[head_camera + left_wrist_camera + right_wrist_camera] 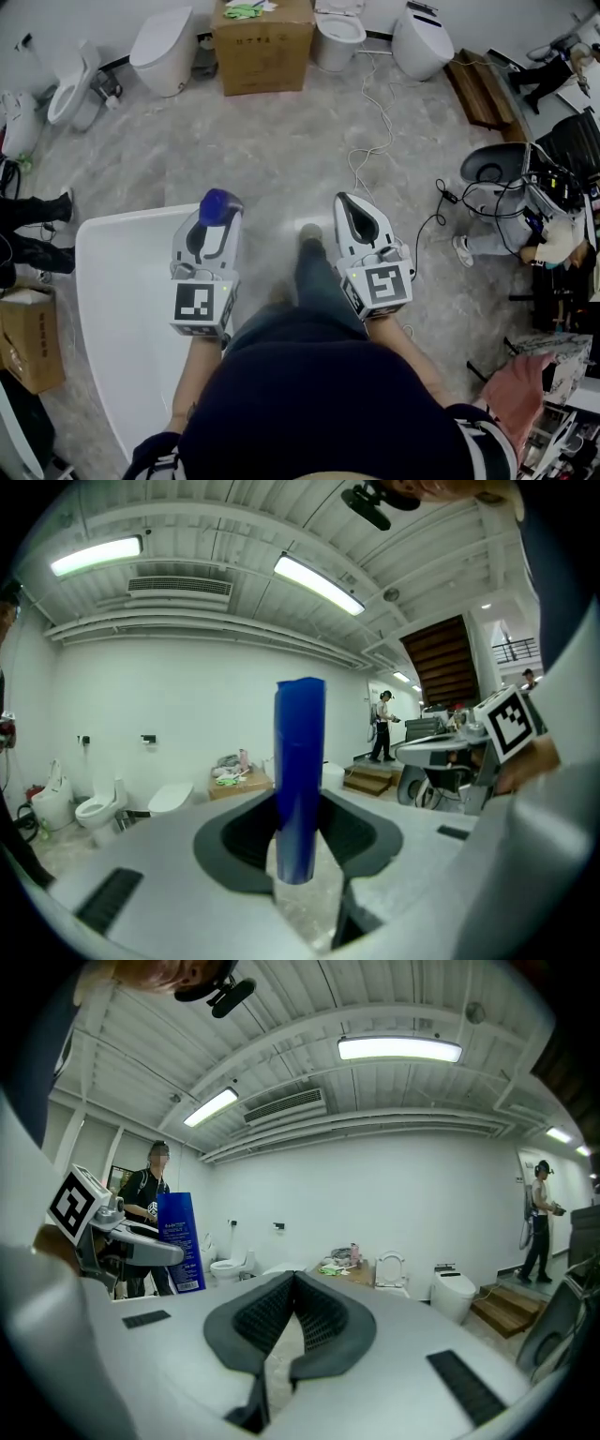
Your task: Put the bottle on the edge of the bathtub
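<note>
Bathtub rim just beside blue bottle

We find no text we can actually read. Closest candidates:
- The blue bottle, left of centre in the right gripper view, carries white print near its top and a small white block near its base. It's too small, and we can't make out a word.
- In the left gripper view the same bottle shows us a plain blue side.
- The cardboard box, top centre of the head view, has a faint dark line of print on its front. We can't read it.
- The cubes on the left gripper and right gripper bear black-and-white square markers. These are patterns only, not letters or digits.
</note>
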